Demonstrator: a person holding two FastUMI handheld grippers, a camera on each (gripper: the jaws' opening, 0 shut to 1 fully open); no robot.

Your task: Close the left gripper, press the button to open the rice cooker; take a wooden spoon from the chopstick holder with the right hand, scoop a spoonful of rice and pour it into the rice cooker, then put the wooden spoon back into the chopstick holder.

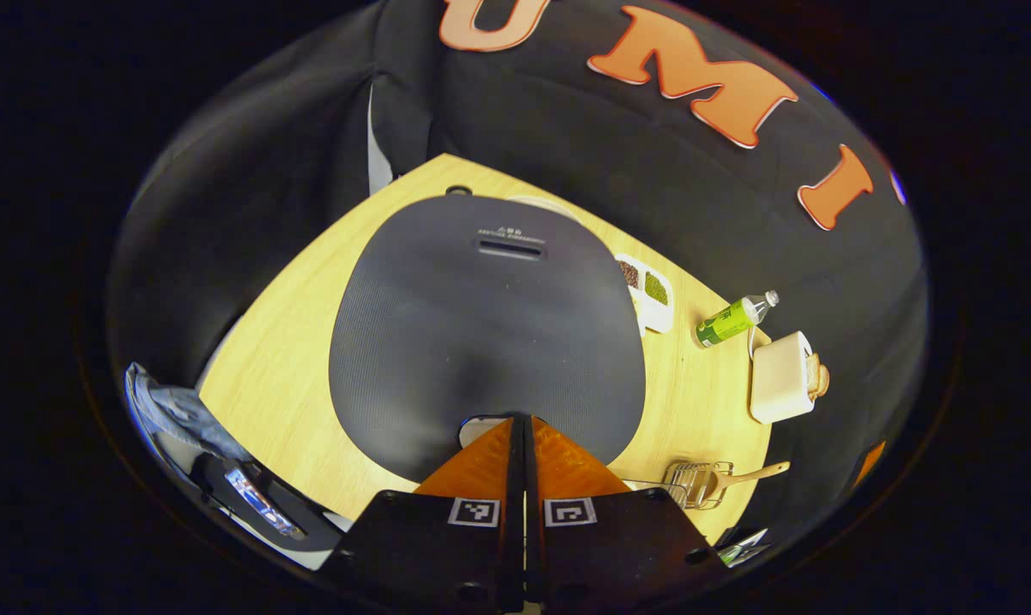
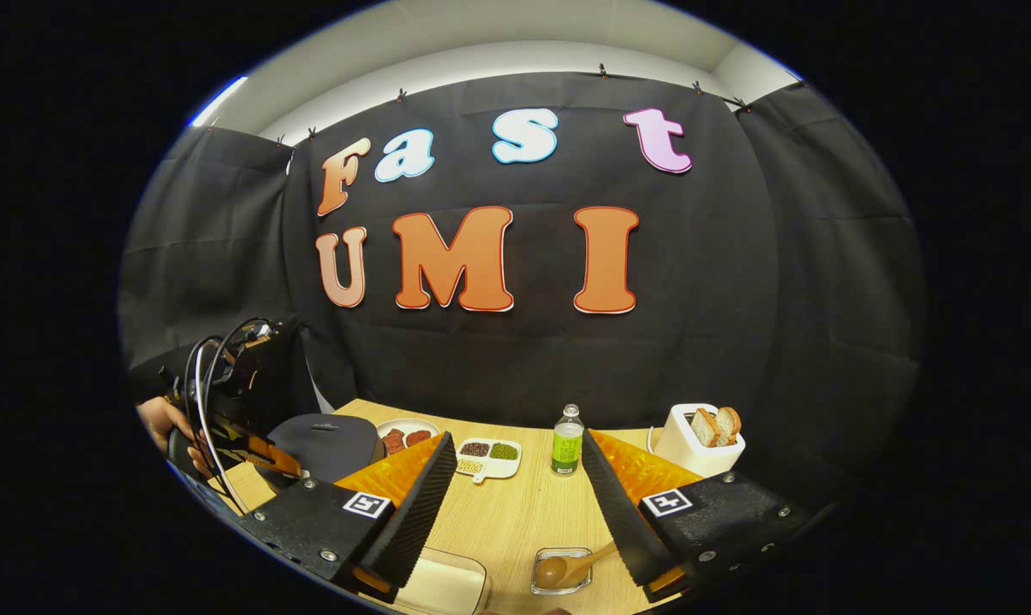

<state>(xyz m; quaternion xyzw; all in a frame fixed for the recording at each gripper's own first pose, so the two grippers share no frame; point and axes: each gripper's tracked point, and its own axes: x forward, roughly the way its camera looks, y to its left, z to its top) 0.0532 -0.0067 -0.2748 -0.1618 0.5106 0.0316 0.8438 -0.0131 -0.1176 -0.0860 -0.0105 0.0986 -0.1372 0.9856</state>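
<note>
A light wooden table [image 2: 515, 512] stands before the black cloth wall. On it, the dark rice cooker [image 1: 485, 325] has its lid down. The left gripper [image 1: 524, 423] has its jaws closed together, with the tips at the cooker's front edge. The right gripper [image 2: 519, 504] hangs wide open above the chopstick holder [image 2: 561, 571], where the wooden spoon [image 2: 566, 568] lies. A green bottle [image 2: 568, 442] and a toaster [image 2: 696, 440] stand farther back.

The right gripper [image 2: 519, 504] hovers with jaws spread wide above the pale wooden bench [image 2: 515, 512]; between them lie a brown wooden spoon [image 2: 566, 568] in a clear square chopstick holder [image 2: 560, 571], a green-labelled bottle [image 2: 568, 442] and, left, the dark domed rice cooker [image 2: 327, 444]
</note>
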